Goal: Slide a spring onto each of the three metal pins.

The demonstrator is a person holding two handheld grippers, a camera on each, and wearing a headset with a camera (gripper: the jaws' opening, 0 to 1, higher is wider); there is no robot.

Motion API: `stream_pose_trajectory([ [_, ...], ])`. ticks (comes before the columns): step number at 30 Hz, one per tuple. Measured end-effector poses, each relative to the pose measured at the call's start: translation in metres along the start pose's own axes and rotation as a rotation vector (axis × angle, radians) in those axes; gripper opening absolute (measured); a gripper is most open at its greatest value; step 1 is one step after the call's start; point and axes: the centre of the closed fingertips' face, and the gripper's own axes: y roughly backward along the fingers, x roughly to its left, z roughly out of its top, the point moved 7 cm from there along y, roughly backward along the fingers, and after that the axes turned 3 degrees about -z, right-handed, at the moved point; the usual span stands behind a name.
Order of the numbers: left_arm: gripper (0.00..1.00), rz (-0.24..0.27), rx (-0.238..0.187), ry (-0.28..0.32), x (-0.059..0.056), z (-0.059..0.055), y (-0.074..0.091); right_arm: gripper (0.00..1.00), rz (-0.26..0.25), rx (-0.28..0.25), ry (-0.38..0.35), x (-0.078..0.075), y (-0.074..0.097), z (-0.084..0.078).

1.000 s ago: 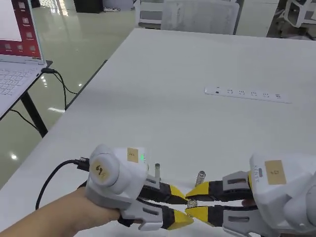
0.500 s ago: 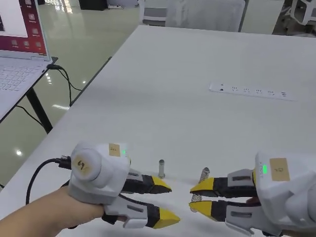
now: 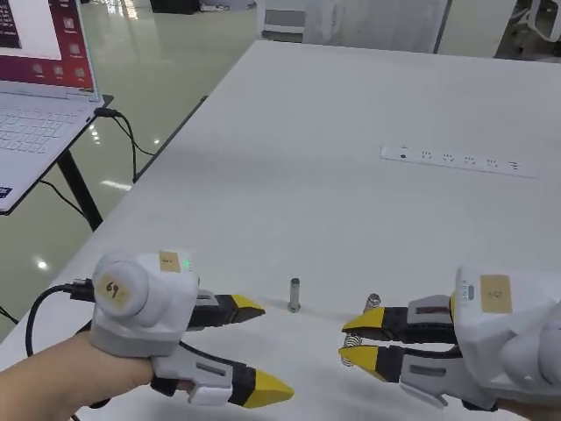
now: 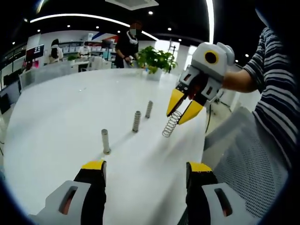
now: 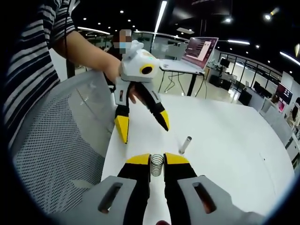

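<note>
In the head view the left gripper hovers with jaws spread wide over the table. The right gripper pinches a spring just right of a bare pin, with a power strip far beyond. In the left gripper view, a middle pin wearing a spring stands before a far pin. In the right gripper view, a mesh chair sits left.

Head view: from above, facing forward and down the white table, close over the work. Gripper views: low over it, facing each other. All three share the bare pin.
</note>
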Motion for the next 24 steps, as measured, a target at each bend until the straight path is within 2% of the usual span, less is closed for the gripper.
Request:
stream_pose_trajectory([
  [5,0.83,0.033,-0.005,0.022,0.005,-0.003,0.008,0.07,-0.002,-0.002,-0.006,-0.001,-0.005,0.001],
  [13,0.98,0.065,-0.021,0.04,0.009,-0.002,0.013,0.07,-0.021,-0.005,0.0,-0.003,-0.018,0.005],
  [17,0.98,0.073,-0.021,0.043,0.009,-0.004,0.015,0.07,-0.03,0.004,0.003,-0.006,-0.023,0.005],
  [24,0.98,0.09,-0.03,0.059,0.013,-0.005,0.018,0.07,-0.057,-0.013,-0.021,-0.017,-0.031,0.011],
])
